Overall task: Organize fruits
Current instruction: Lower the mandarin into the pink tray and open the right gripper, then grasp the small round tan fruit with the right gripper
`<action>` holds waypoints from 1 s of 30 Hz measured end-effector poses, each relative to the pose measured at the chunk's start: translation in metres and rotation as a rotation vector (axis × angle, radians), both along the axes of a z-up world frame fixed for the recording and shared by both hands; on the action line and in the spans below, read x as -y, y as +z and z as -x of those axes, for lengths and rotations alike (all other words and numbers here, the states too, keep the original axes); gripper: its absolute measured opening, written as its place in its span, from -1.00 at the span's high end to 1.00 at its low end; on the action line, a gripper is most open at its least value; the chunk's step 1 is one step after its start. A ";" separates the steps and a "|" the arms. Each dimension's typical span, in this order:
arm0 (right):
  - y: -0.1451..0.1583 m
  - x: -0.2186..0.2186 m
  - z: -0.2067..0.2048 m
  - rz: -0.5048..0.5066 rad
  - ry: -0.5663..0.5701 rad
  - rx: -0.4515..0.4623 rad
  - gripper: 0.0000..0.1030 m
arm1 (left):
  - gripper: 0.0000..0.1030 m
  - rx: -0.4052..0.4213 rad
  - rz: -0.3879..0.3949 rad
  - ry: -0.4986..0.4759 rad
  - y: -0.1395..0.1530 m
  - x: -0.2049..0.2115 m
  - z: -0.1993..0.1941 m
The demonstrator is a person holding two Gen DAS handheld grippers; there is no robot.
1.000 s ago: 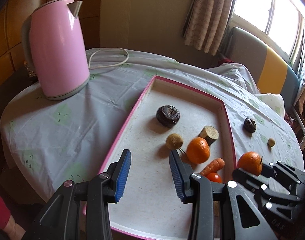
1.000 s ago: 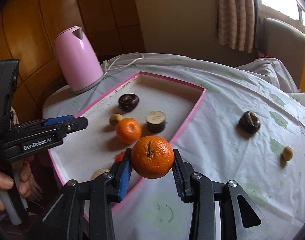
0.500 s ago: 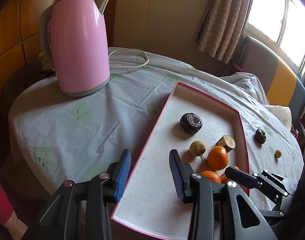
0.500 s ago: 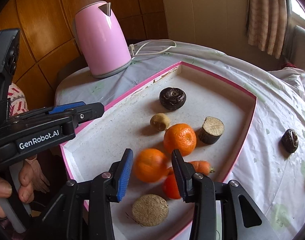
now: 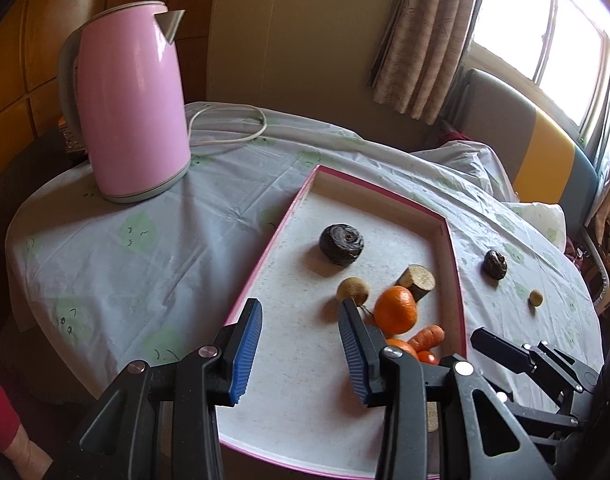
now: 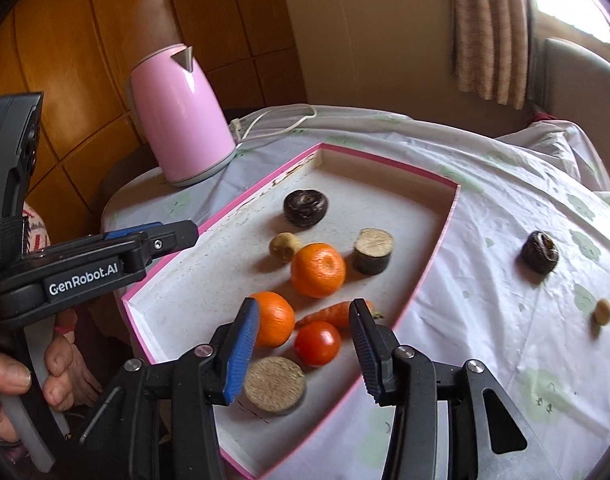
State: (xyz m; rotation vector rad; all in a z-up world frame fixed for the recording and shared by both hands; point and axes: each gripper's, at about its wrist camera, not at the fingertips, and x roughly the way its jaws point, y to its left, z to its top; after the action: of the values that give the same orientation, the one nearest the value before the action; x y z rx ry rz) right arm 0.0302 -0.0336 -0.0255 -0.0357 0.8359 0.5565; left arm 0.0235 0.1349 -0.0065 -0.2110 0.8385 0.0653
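Note:
A pink-rimmed tray (image 6: 437,248) (image 5: 265,252) holds two oranges, one (image 6: 275,318) by my right gripper's left finger and one (image 6: 318,269) (image 5: 396,309) behind it. With them lie a tomato (image 6: 318,343), a carrot (image 6: 329,313), a dark round fruit (image 6: 306,207) (image 5: 342,239), a cut root piece (image 6: 373,251), a small brown fruit (image 6: 284,246) and a tan disc (image 6: 275,385). My right gripper (image 6: 305,350) is open and empty above the tomato. My left gripper (image 5: 301,350) is open and empty over the tray's near half.
A pink kettle (image 5: 131,100) (image 6: 181,114) with a white cord stands at the table's back left. A dark fruit (image 6: 539,251) (image 5: 494,264) and a small tan ball (image 6: 603,311) (image 5: 535,298) lie on the cloth right of the tray.
My right gripper carried the orange over the tray, let it go and opened; the orange now rests in the tray. The right gripper has drawn back a little. My left gripper stayed open.

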 end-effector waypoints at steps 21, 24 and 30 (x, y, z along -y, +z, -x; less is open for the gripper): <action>-0.017 0.139 -0.002 0.031 -0.428 -0.019 -0.01 | 0.22 0.006 -0.019 -0.228 0.002 0.084 -0.010; -0.022 0.167 -0.008 0.051 -0.512 -0.026 -0.01 | 0.22 -0.003 -0.010 -0.264 0.000 0.096 -0.012; -0.027 0.210 -0.036 0.069 -0.623 -0.040 -0.01 | 0.22 -0.015 -0.012 -0.319 -0.005 0.117 -0.015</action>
State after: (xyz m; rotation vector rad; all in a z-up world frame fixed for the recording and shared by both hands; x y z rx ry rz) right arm 0.0664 -0.2434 -0.0521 0.1694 0.8515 -0.0585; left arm 0.0385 0.0175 -0.0116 -0.0636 0.8774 -0.2275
